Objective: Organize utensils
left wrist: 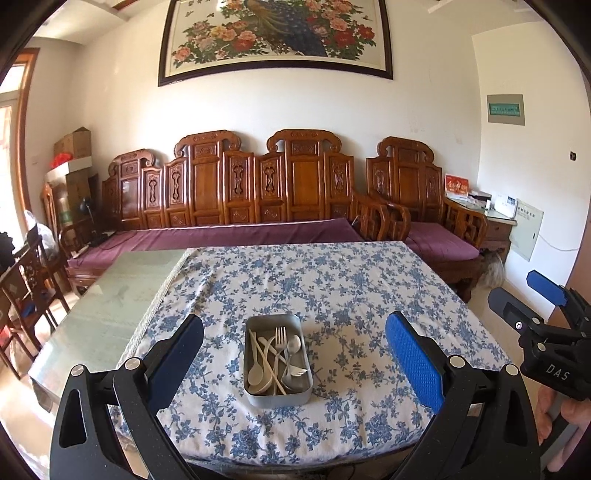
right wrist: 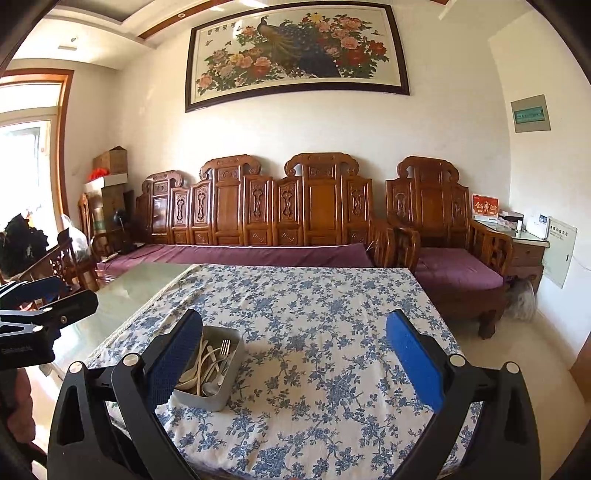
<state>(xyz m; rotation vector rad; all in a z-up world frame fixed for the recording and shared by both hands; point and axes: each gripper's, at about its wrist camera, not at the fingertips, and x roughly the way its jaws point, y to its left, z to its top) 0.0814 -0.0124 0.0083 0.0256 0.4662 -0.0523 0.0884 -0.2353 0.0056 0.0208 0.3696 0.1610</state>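
- Left gripper (left wrist: pixel 293 363): held above the near edge of the table, its two blue-padded fingers (left wrist: pixel 415 363) spread wide apart with nothing between the pads.
- Right gripper (right wrist: pixel 293 363): held at about the same height, further right over the table; its fingers (right wrist: pixel 413 363) are likewise wide apart and hold nothing.
- In the left wrist view, the right gripper appears at the far right edge, gripped by a hand (left wrist: pixel 556 413) low in that corner.
- Metal tin (left wrist: pixel 277 360): a grey rectangular box with rounded corners, open at the top, resting flat on the tablecloth (left wrist: pixel 332 280) near the near edge of the table.
- In the left wrist view the tin lies centred between the left gripper's fingers, below them and not touched.
- In the right wrist view the tin (right wrist: pixel 218 391) lies at the left, partly hidden behind the right gripper's left finger.
- Tin contents: a metal fork (left wrist: pixel 281 341), a metal spoon (left wrist: pixel 293 347), a pale spoon (left wrist: pixel 255 373) and several other pale utensils, all lying crossed over one another. The exact count cannot be told.
- Tablecloth: white with a blue flower print, covering the right part of the table; the left part shows a bare glass top (left wrist: pixel 110 295).
- Background: a carved wooden bench (left wrist: pixel 236 192) with purple cushions stands along the far wall, and a framed flower painting (left wrist: pixel 275 35) hangs above it.
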